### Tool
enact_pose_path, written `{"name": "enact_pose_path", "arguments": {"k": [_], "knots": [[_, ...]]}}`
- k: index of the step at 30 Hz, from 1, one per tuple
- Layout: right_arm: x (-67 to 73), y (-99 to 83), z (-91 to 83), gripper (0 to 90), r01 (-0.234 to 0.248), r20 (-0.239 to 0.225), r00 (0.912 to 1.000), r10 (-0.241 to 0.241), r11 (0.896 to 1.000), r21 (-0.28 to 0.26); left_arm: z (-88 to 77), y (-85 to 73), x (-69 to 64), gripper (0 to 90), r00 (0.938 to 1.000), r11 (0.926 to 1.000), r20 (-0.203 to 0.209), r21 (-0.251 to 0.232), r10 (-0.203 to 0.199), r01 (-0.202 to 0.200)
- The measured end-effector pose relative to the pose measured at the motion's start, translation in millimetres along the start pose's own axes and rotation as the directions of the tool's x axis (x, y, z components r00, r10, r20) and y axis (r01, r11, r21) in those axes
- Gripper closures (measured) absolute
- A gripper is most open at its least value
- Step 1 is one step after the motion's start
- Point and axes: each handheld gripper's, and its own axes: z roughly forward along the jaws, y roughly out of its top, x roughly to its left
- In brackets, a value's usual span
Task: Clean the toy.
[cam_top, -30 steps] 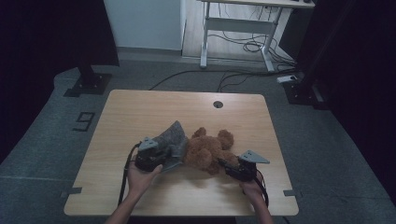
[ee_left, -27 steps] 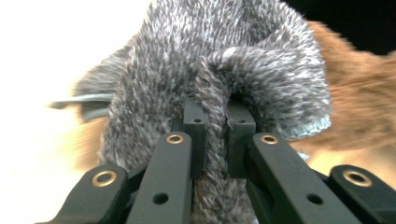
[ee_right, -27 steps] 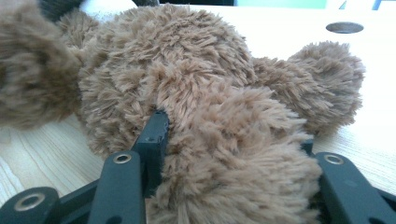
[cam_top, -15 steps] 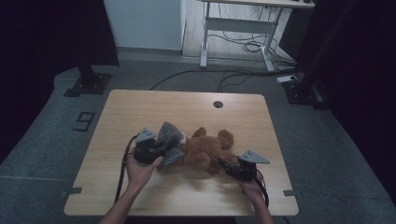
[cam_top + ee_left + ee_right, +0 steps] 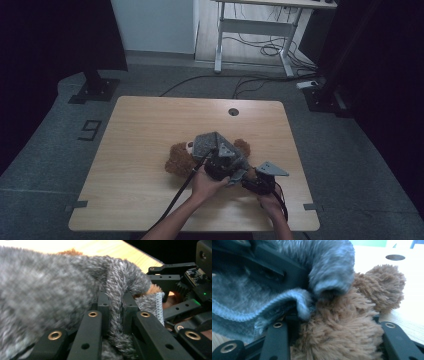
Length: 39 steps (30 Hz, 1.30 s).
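While my left gripper (image 5: 115,307) is pinching a fold of the grey fuzzy cloth (image 5: 50,285) with jaws nearly together, my right gripper (image 5: 332,340) is clamping the brown teddy bear (image 5: 352,322) between half-open jaws, lying toward the table's (image 5: 150,130) near right side.

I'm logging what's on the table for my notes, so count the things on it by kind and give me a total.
Brown plush bear: 1
Grey fuzzy garment: 1
Hand-held grippers, left hand-held gripper and right hand-held gripper: 2
Total: 4
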Motion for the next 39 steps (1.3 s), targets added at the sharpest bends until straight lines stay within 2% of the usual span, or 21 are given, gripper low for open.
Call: {"name": "enact_pose_path", "arguments": {"k": [1, 6, 9, 12, 14, 16, 17, 18, 19, 21, 23, 24, 26, 28, 30, 37, 39], "knots": [[-0.1, -0.6, 0.1, 49.4, 0.000, -0.004, 1.0000, 0.000, 1.000, -0.003, -3.7, -2.4, 2.7, 81.5, 1.0000, 1.0000, -0.001, -0.007, -0.006, 0.006], [-0.2, -0.3, 0.4, 49.4, -0.005, -0.006, 1.0000, 0.005, 1.000, -0.009, -28.1, -11.8, 14.0, 82.2, 0.9984, 0.9994, -0.056, -0.035, -0.001, -0.001], [-1.0, -0.7, -0.1, 49.4, -0.009, -0.007, 0.9999, 0.009, 1.000, -0.010, -45.4, -17.6, 24.2, 82.2, 0.9936, 0.9987, -0.113, -0.051, 0.002, -0.007], [-1.9, -1.3, -0.2, 49.4, -0.011, -0.009, 0.9999, 0.011, 1.000, -0.010, -63.1, -26.7, 42.7, 82.1, 0.9856, 0.9972, -0.166, -0.071, -0.033, 0.021], [-2.7, -1.7, -0.3, 49.5, -0.013, -0.009, 0.9999, 0.013, 1.000, -0.011, -76.8, -35.7, 60.4, 82.1, 0.9777, 0.9943, -0.196, -0.088, -0.076, 0.059], [-3.3, -2.1, -0.4, 49.4, -0.016, -0.014, 0.9998, 0.016, 1.000, -0.011, -87.8, -43.0, 74.2, 82.2, 0.9779, 0.9879, -0.169, -0.114, -0.124, 0.105], [-3.0, -2.1, -0.1, 49.4, -0.014, -0.014, 0.9998, 0.014, 1.000, -0.012, -95.3, -47.0, 80.4, 82.2, 0.9757, 0.9824, -0.159, -0.133, -0.151, 0.131], [-2.7, -2.1, 0.1, 49.4, -0.012, -0.013, 0.9998, 0.012, 1.000, -0.012, -101.5, -49.0, 83.8, 82.1, 0.9737, 0.9807, -0.166, -0.143, -0.156, 0.133], [-2.7, -2.1, 0.2, 49.4, -0.013, -0.012, 0.9998, 0.013, 1.000, -0.012, -106.2, -50.1, 86.3, 82.1, 0.9712, 0.9789, -0.176, -0.154, -0.161, 0.134], [-3.3, -2.3, 0.0, 49.5, -0.015, -0.012, 0.9998, 0.015, 1.000, -0.010, -119.3, -52.9, 95.1, 81.9, 0.9623, 0.9730, -0.201, -0.178, -0.183, 0.148], [-3.8, -2.7, 0.1, 49.5, -0.019, -0.014, 0.9997, 0.019, 1.000, -0.013, -128.7, -57.6, 108.3, 81.9, 0.9482, 0.9657, -0.232, -0.193, -0.217, 0.174], [-3.9, -2.9, 0.1, 49.5, -0.020, -0.015, 0.9997, 0.020, 1.000, -0.013, -130.7, -61.5, 116.0, 82.0, 0.9403, 0.9628, -0.245, -0.189, -0.237, 0.193], [-4.0, -3.0, 0.2, 49.5, -0.022, -0.016, 0.9996, 0.022, 1.000, -0.013, -128.9, -72.0, 129.9, 81.9, 0.9299, 0.9538, -0.232, -0.165, -0.285, 0.251], [-4.0, -3.1, 0.7, 49.5, -0.022, -0.017, 0.9996, 0.022, 1.000, -0.014, -124.8, -82.6, 136.7, 81.8, 0.9235, 0.9502, -0.235, -0.148, -0.303, 0.274], [-4.1, -3.1, 0.8, 49.5, -0.022, -0.018, 0.9996, 0.022, 1.000, -0.012, -121.8, -90.0, 139.6, 81.8, 0.9205, 0.9471, -0.232, -0.142, -0.315, 0.288], [-3.6, -3.6, 0.7, 49.5, -0.024, -0.017, 0.9996, 0.024, 1.000, -0.009, -118.3, -103.2, 141.8, 81.8, 0.9173, 0.9588, -0.280, -0.067, -0.284, 0.276], [-3.9, -3.6, 0.7, 49.5, -0.024, -0.016, 0.9996, 0.024, 1.000, -0.009, -117.8, -110.7, 144.5, 81.8, 0.9132, 0.9564, -0.287, -0.045, -0.289, 0.288]]}}
